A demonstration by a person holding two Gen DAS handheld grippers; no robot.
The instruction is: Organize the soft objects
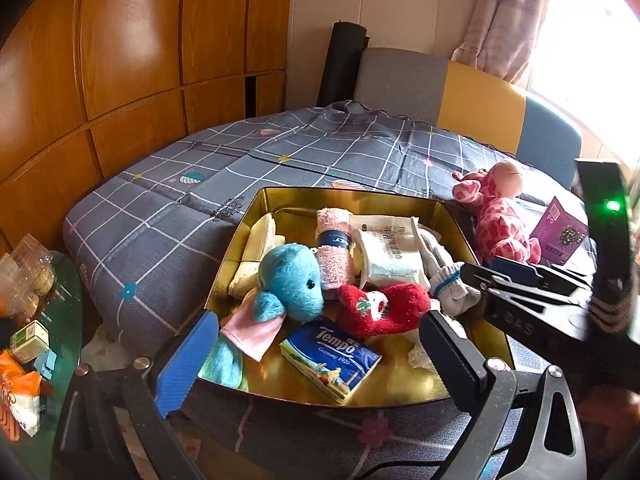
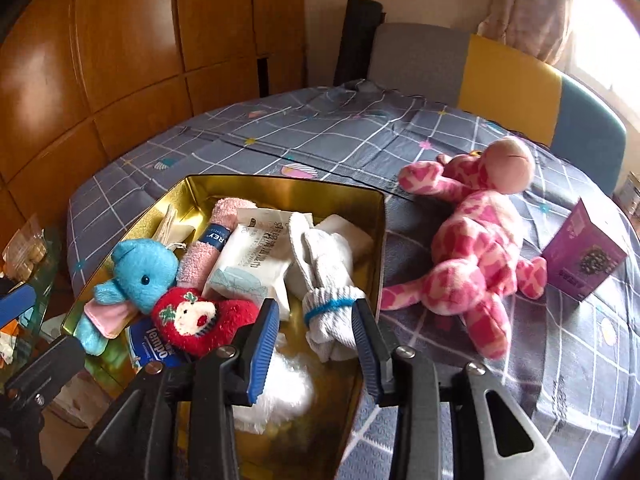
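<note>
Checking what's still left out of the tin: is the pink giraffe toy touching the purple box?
Cannot tell. In the right wrist view the pink giraffe toy's hind leg reaches the purple box's lower edge, but neither view plainly shows contact or a gap.

Two plush toys are counted: one blue point(image 2: 138, 270) and one pink point(image 2: 476, 256). One gold tin point(image 2: 280, 186) is seen, and in it one red sock point(image 2: 200, 320), one white sock bundle point(image 2: 328, 280), one rolled pink towel point(image 2: 210, 240), one white wipes pack point(image 2: 248, 260) and one blue tissue pack point(image 1: 330, 360). One purple box point(image 2: 582, 250) is counted beside the pink toy.
</note>
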